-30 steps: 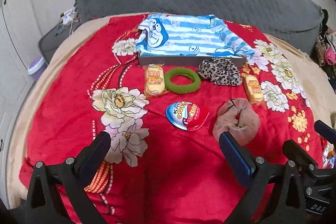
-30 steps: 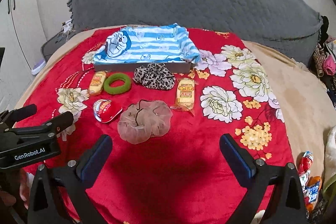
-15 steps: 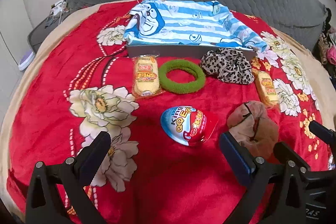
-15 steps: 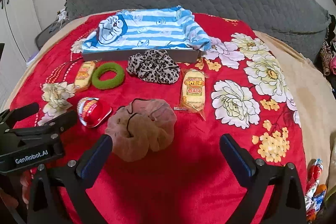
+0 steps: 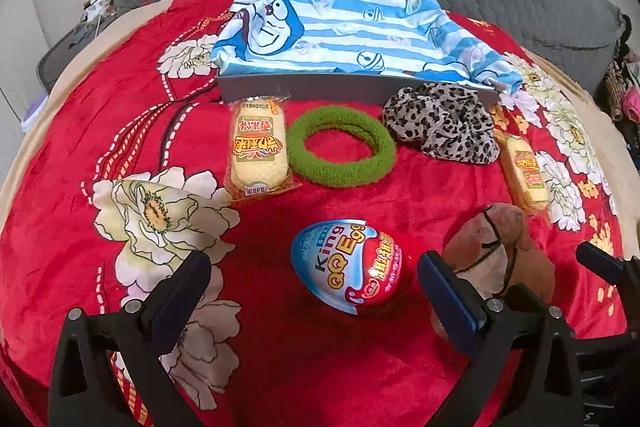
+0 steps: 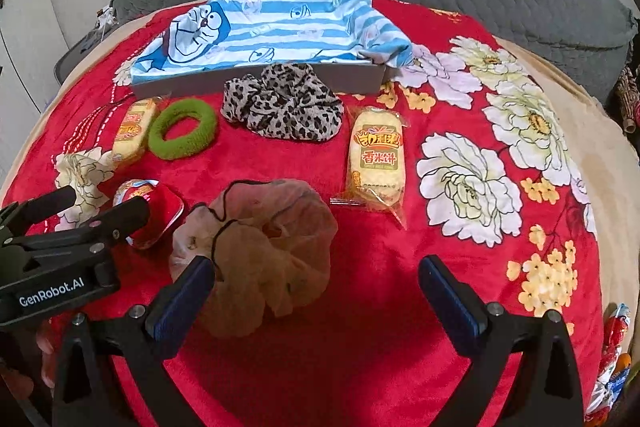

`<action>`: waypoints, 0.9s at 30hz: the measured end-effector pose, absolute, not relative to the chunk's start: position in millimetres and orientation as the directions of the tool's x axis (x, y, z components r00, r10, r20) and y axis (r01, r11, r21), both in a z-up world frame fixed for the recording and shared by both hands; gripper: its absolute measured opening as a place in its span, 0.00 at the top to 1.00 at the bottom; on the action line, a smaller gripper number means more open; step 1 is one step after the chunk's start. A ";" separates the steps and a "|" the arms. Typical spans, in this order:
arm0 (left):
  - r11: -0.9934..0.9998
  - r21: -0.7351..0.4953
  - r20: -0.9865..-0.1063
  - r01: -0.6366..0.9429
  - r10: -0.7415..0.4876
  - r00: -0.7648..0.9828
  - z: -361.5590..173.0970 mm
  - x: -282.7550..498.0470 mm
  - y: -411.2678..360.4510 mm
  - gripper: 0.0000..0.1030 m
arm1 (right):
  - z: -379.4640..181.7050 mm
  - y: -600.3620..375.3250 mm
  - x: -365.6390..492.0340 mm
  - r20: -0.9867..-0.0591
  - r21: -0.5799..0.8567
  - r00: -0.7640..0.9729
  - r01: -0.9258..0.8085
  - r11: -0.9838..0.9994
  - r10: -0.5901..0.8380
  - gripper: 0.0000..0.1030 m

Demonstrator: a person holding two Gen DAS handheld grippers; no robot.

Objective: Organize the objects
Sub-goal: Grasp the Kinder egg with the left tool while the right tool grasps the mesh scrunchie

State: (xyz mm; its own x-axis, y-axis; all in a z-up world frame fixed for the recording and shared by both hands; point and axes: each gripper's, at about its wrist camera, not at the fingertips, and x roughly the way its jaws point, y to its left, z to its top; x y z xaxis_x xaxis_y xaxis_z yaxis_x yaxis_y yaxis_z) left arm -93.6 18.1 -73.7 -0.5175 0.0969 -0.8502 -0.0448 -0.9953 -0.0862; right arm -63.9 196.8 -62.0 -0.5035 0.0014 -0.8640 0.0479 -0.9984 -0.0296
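The left hand-held gripper (image 5: 312,291) is spread wide and empty, with the King QQ Egg toy (image 5: 349,264) at 12 o'clock just ahead, its long axis running 10 to 4. The right hand-held gripper (image 6: 314,289), also released, faces the beige scrunchie (image 6: 260,251) at 11 o'clock on the red bed blanket (image 6: 400,267).

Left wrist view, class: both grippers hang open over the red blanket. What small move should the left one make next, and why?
Probably ease the left gripper forward and down until its open jaws straddle the King QQ Egg. The egg lies loose on the red blanket, just ahead, between the fingers, untouched. The right gripper is already lined up on the beige scrunchie.
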 end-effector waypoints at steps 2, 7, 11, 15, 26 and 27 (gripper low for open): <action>-0.995 -0.088 -0.856 -0.038 0.095 -0.508 -78.5 -96.7 17.1 0.00 | -65.1 196.8 -67.6 -0.866 -0.033 -0.499 0.045 -0.998 0.007 0.00; -0.993 -0.118 -0.857 -0.021 0.113 -0.503 -85.5 -101.1 14.8 0.00 | -69.5 194.4 -73.0 -0.867 -0.035 -0.498 0.048 -0.998 0.007 0.00; -0.988 -0.147 -0.862 -0.042 0.149 -0.484 -90.5 -103.5 18.5 0.01 | -73.2 188.0 -75.5 -0.871 -0.034 -0.492 0.071 -0.997 -0.006 0.03; -0.984 -0.171 -0.864 -0.056 0.177 -0.472 -95.9 -106.1 21.6 0.04 | -76.3 184.1 -76.5 -0.875 -0.029 -0.484 0.090 -0.996 -0.019 0.18; -0.969 -0.213 -0.865 -0.125 0.247 -0.437 -104.0 -108.9 29.0 0.40 | -78.7 193.6 -80.7 -0.881 0.088 -0.458 0.091 -0.992 -0.121 0.67; -0.969 -0.210 -0.864 -0.130 0.246 -0.440 -103.7 -107.9 29.5 0.40 | -77.2 194.5 -80.7 -0.878 0.094 -0.461 0.089 -0.992 -0.125 0.70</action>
State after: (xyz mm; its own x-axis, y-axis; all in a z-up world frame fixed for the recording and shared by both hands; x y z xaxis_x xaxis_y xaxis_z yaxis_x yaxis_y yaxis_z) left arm -107.9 29.5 -103.7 -0.4397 0.2460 -0.8638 -0.1303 -0.9691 -0.2096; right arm -80.7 194.5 -77.2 -0.4615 -0.1249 -0.8783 0.0889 -0.9916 0.0943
